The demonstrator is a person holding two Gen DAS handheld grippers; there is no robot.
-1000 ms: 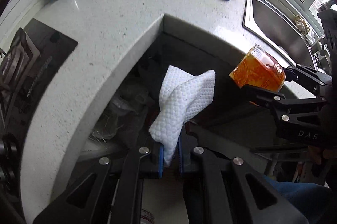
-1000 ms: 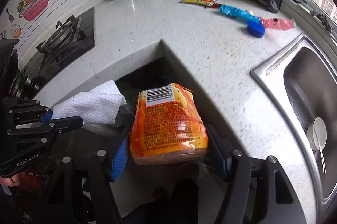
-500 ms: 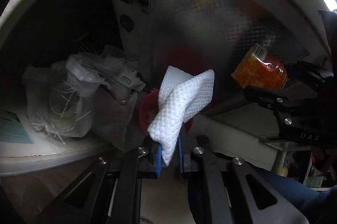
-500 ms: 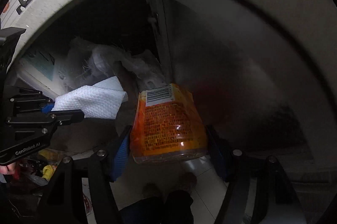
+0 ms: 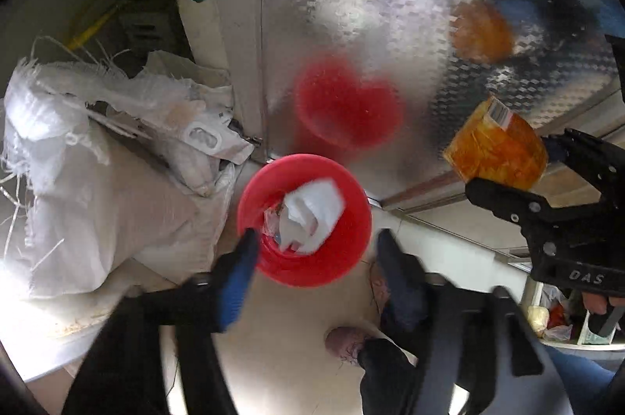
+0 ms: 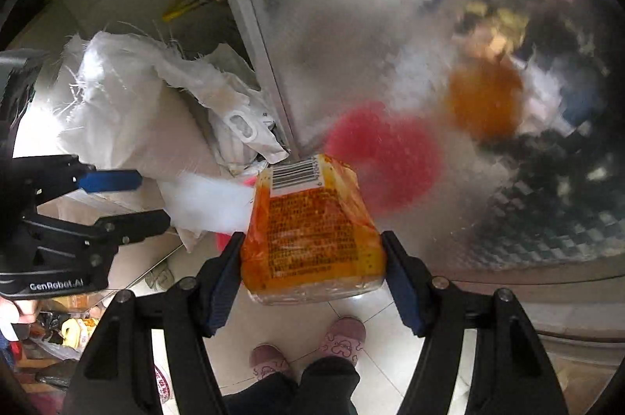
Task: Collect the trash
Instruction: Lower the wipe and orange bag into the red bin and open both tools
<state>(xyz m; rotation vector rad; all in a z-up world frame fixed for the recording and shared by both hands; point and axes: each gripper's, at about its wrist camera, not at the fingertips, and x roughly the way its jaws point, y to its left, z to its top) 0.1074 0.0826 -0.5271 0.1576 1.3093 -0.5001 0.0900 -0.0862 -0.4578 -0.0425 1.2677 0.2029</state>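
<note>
While both grippers are pointing steeply down at the pale tiled floor [image 5: 297, 348], the left gripper [image 5: 312, 247] is hanging right over the round red plastic bin [image 5: 351, 243], its jaws having just been opening and now standing wide apart with nothing between them. The white paper towel [image 5: 312, 215] is lying inside the bin on other scraps, though it is smeared by motion and, in the right wrist view, reads only as a white blur [image 6: 207, 208] beside the left gripper's fingers. The right gripper [image 6: 312, 258] is gripping the orange plastic snack packet [image 6: 312, 231] by its two sides, barcode end away from the camera, and is holding it off to the right of the bin, apart from it. Room around the bin is tight: the shiny checker-patterned metal cabinet panel [image 5: 429, 24] is rising just behind its rim, mirroring the bin and packet as blurred red and orange patches, and the bulging white woven sack [image 5: 97, 180] with frayed edges is pressing up against its left side. Only the near side, toward the person's pink slippers [image 6: 343, 337], is staying open. From the right wrist view the packet is covering nearly all of the bin, and a cluttered shelf at the far edge is too small to make out.
</note>
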